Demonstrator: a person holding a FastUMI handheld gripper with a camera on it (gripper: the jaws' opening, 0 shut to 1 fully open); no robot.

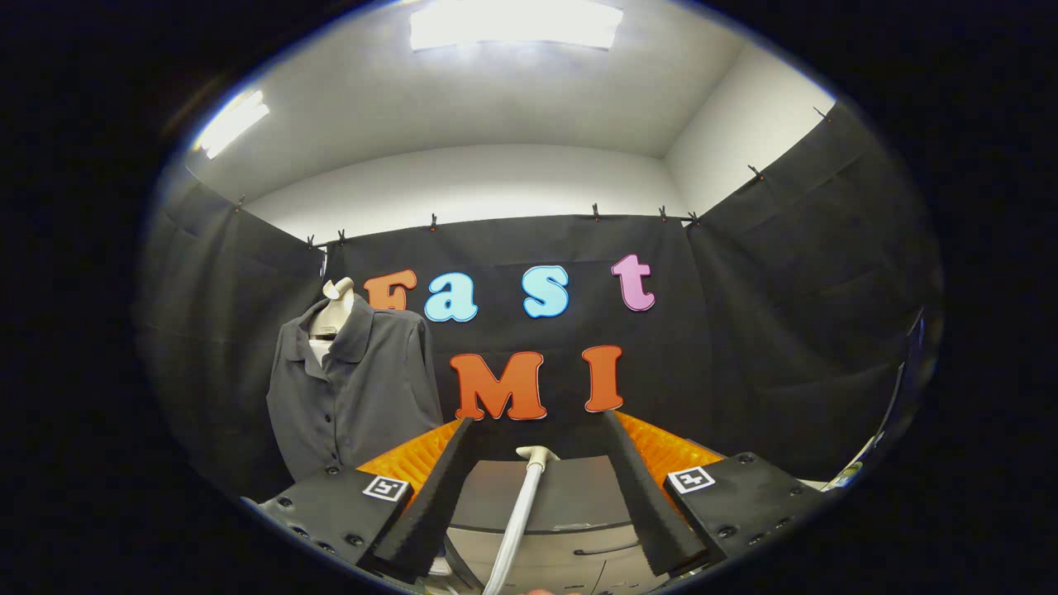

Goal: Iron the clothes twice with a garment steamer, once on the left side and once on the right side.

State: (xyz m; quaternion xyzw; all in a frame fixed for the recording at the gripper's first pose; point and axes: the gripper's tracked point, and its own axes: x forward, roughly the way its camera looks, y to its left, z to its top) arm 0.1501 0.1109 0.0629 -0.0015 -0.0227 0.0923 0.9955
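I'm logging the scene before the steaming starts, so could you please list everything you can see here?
Shirt: one, dark grey, buttoned with a collar, hung on a mannequin, beyond the gripper and to its left.
Mannequin torso: one, off-white, neck showing above the shirt collar.
Steamer hose: one, white, rising between the gripper's fingers to a pale fitting.
Steamer base: one, grey, low, just ahead between the fingers.
Clips: several, dark, along the top edge of the booth's cloth wall.
Ceiling lights: two, white, overhead.
Gripper: one, fingers open, either side of the hose, touching nothing.
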